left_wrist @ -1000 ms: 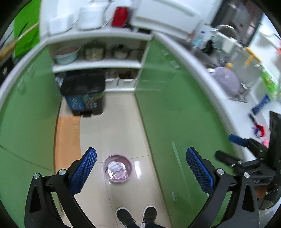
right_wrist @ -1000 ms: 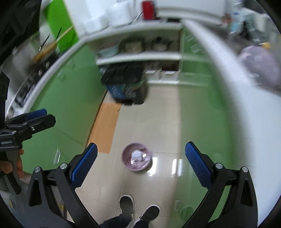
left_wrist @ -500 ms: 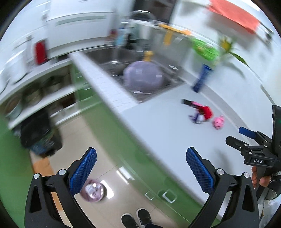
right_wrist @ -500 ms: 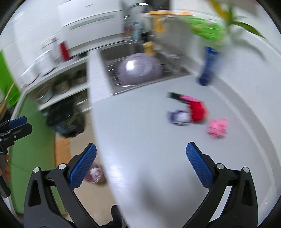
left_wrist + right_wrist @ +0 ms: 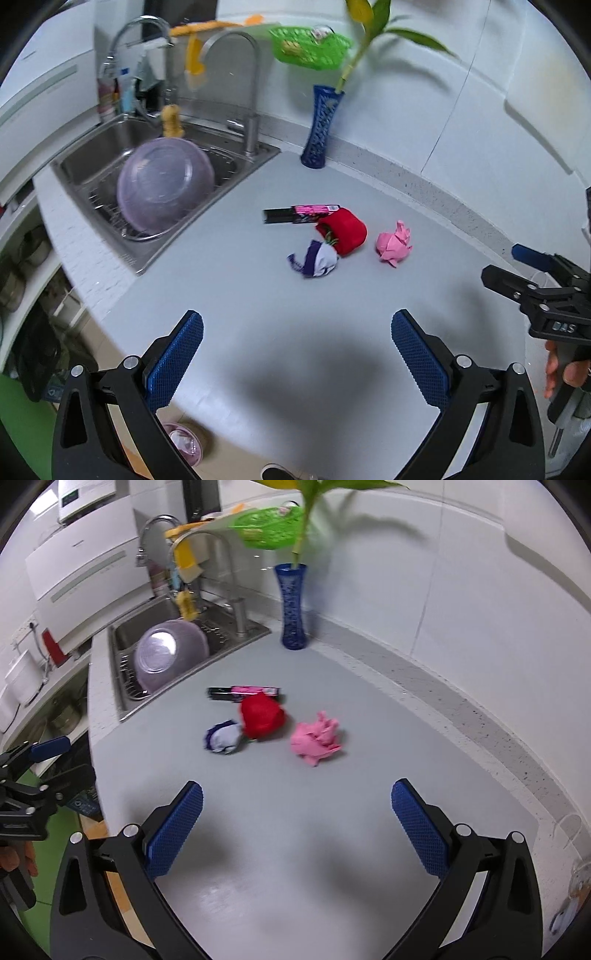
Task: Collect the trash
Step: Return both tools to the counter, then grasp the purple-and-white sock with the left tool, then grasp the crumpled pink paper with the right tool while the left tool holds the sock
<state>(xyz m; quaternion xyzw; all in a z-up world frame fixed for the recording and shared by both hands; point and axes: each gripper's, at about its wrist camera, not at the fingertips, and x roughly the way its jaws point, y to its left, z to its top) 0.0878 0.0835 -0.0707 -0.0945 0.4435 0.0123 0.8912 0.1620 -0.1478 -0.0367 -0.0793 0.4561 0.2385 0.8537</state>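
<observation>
Trash lies mid-counter: a crumpled pink paper, a red cup on its side, a purple-and-white wrapper and a black-and-pink box. My left gripper hangs open above the near counter, well short of them. My right gripper is open too, at a similar distance. A small pink bin with something pale inside stands on the floor below the counter edge.
A steel sink with an upturned purple bowl lies at the left. A blue vase with a plant stands at the back wall, under a green basket. A hand holds the right gripper at the frame's edge.
Both grippers swung up from the floor and its pink bin to the countertop. The trash items now sit ahead of both, sharper and more centred than half a second ago.
</observation>
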